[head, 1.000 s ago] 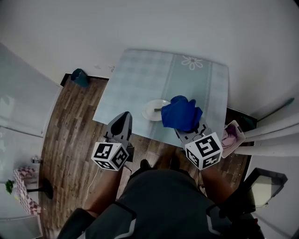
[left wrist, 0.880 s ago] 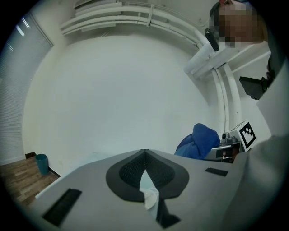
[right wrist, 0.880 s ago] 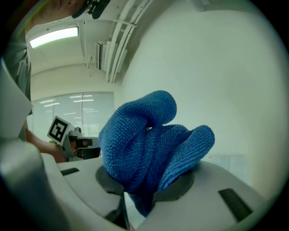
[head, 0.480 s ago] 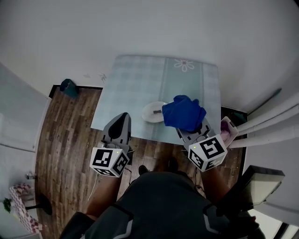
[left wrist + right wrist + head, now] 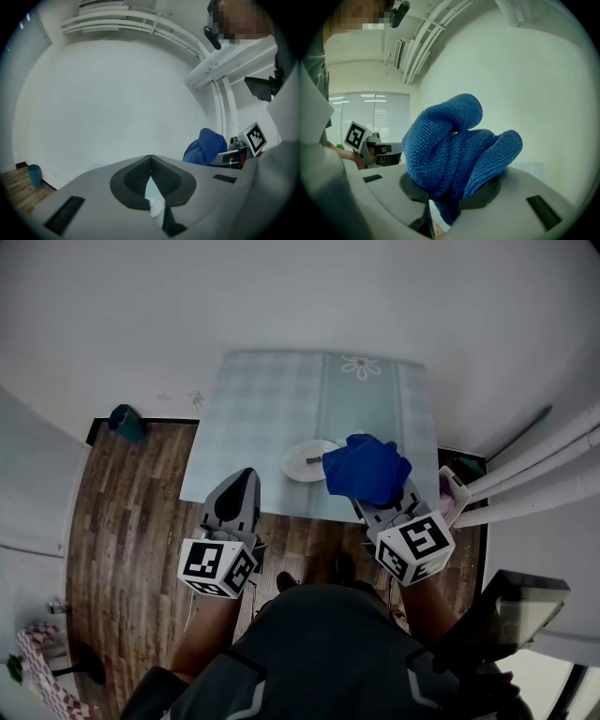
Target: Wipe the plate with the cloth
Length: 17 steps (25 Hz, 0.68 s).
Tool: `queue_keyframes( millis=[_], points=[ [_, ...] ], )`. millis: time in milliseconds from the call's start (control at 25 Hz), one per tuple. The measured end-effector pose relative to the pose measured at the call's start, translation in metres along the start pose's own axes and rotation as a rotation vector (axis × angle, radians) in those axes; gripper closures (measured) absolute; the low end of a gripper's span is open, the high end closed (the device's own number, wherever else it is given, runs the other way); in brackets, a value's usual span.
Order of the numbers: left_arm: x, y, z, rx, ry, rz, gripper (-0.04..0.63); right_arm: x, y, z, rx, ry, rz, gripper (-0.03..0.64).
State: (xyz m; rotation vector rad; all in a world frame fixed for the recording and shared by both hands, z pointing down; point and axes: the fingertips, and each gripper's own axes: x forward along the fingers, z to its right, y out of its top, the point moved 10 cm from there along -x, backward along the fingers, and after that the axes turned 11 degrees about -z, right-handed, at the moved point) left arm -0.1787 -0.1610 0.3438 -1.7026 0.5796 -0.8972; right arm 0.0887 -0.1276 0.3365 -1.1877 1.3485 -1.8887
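**CLOTH AT PLATE RIM: WIPE NOT STARTED**

Over the last second only the view has drifted. Your cloth stays at the plate's 3 o'clock, its edge over the rim, so judge the wipe as not yet begun. Your right gripper is clamped on the cloth's bunched folds. Your left gripper is closed and empty at the plate's 7 o'clock, past the table edge. The table carries a pale checked cover. Plank floor lies at 9 o'clock and white wall at 12.
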Motion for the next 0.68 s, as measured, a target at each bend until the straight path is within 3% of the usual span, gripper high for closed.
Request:
queue_keyframes(
  millis=[680],
  points=[
    [0.0009,0.0040,-0.0077,0.016,-0.037,0.007,0.586,0.0021,0.0028,-0.0090,-0.007,-0.055,0.022,0.499]
  ],
)
